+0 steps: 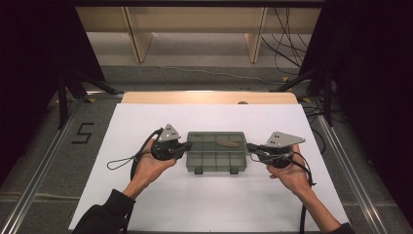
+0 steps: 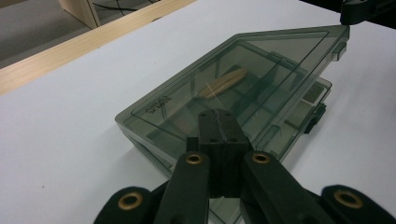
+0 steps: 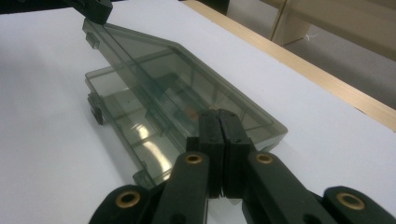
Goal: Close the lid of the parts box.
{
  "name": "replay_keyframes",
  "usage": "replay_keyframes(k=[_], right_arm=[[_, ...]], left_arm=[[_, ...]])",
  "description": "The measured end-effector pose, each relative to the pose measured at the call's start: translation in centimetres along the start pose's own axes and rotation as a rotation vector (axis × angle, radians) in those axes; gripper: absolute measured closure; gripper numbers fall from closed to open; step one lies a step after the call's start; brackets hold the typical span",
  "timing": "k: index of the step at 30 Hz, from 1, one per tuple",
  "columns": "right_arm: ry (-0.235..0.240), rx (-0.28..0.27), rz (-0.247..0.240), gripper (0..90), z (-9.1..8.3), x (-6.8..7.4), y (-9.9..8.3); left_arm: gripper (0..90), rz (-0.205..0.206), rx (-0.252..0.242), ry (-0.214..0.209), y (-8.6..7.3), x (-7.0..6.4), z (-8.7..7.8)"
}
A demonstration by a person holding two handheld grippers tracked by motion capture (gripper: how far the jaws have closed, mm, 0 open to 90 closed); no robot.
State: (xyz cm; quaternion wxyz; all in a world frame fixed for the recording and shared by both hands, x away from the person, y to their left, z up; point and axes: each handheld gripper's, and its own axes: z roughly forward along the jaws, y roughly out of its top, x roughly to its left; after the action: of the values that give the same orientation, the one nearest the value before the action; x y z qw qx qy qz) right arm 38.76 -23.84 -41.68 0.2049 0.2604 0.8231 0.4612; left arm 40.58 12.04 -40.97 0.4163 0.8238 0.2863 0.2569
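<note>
There's a "5" marked on the floor left of the surface. The smoky see-through box has some embossed lettering on its lid, but it's too small to read. The box sits mid-surface on the white sheet, lid lifted partway like a wedge over the divided tray, with a pale wooden-looking piece inside, toward the far side. The left tool comes in at the box's left end and the right tool at its right end — each with its jaws pressed together on the raised lid's edge. A person's hands hold both tools.
</note>
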Motion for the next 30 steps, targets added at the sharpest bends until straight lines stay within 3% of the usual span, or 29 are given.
replay_keyframes(k=[1, 3, 4, 6, 9, 10, 12, 13, 15, 16, 17, 18, 19, 20, 21, 22, 23, 24, 27, 28, 29, 30], right_arm=[[-0.005, 0.001, -0.007, 89.7, 0.0, 0.0, 0.0], [-0.006, -0.002, -0.013, 89.8, 0.2, -0.1, -0.2], [-0.004, 0.001, -0.012, 89.9, 0.2, 0.0, -0.2], [0.001, 0.015, -0.012, 90.0, 0.3, 0.0, -0.3], [0.014, 0.041, -0.015, 90.0, 0.4, 0.0, -0.5], [0.017, 0.037, -0.017, 90.0, 0.5, 0.1, -0.6], [0.018, 0.049, -0.024, 90.0, 0.7, 0.1, -0.7], [0.023, 0.051, -0.024, 90.0, 0.7, 0.1, -0.7], [0.026, 0.056, -0.019, 90.0, 0.8, 0.1, -0.8], [0.03, 0.061, -0.019, 90.0, 0.9, 0.1, -1.0], [0.033, 0.067, -0.023, 90.0, 1.0, 0.1, -1.1], [0.033, 0.066, -0.027, 90.0, 1.1, 0.0, -1.3], [0.037, 0.077, -0.021, 90.0, 1.2, 0.1, -1.4], [0.042, 0.086, -0.017, 90.0, 1.2, 0.1, -1.5], [0.041, 0.084, -0.018, 90.0, 1.3, 0.1, -1.5], [0.043, 0.089, -0.016, 90.0, 1.3, 0.1, -1.5], [0.044, 0.09, -0.018, 90.0, 1.4, 0.1, -1.6], [0.043, 0.091, -0.021, 90.0, 1.4, 0.1, -1.6], [0.044, 0.104, -0.024, 90.0, 1.6, 0.1, -1.8], [0.046, 0.109, -0.022, 90.0, 1.6, 0.1, -1.8], [0.047, 0.109, -0.023, 90.0, 1.7, 0.1, -1.9], [0.049, 0.109, -0.027, 90.0, 1.7, 0.1, -1.9]], left_arm=[[89.9, 0.007, 0.011, -0.021, -0.1, 0.0, 0.0], [89.9, 0.008, 0.015, -0.022, -0.3, 0.0, 0.0], [89.8, -0.004, 0.003, -0.064, -0.4, -0.1, 0.2], [89.9, 0.012, 0.02, 0.006, -0.6, -0.1, -0.1], [89.8, 0.011, 0.024, -0.03, -0.9, -0.2, -0.1], [89.9, 0.013, 0.026, -0.01, -0.9, -0.3, -0.1], [89.9, 0.012, 0.025, -0.017, -1.1, -0.4, -0.1], [89.8, 0.015, 0.032, -0.046, -1.2, -0.4, 0.0], [89.8, 0.018, 0.036, -0.007, -1.4, -0.4, 0.0], [89.8, 0.011, 0.038, -0.091, -1.5, -0.5, 0.2], [89.9, 0.021, 0.037, 0.013, -1.6, -0.4, 0.0], [89.9, 0.016, 0.045, -0.032, -1.6, -0.4, 0.1], [89.9, 0.017, 0.043, -0.028, -1.7, -0.4, 0.2], [89.8, 0.012, 0.044, -0.06, -1.8, -0.5, 0.3], [89.8, 0.019, 0.054, -0.028, -1.9, -0.5, 0.2], [89.8, 0.012, 0.055, -0.084, -2.0, -0.6, 0.4], [89.8, 0.018, 0.056, -0.027, -2.1, -0.7, 0.4], [89.8, 0.021, 0.064, -0.066, -2.2, -0.7, 0.5], [89.8, 0.023, 0.067, -0.04, -2.3, -0.9, 0.6], [89.9, 0.01, 0.066, -0.103, -2.4, -1.0, 0.8], [89.9, 0.023, 0.073, -0.031, -2.4, -1.0, 0.6], [89.9, 0.021, 0.071, -0.044, -2.5, -1.0, 0.7]])
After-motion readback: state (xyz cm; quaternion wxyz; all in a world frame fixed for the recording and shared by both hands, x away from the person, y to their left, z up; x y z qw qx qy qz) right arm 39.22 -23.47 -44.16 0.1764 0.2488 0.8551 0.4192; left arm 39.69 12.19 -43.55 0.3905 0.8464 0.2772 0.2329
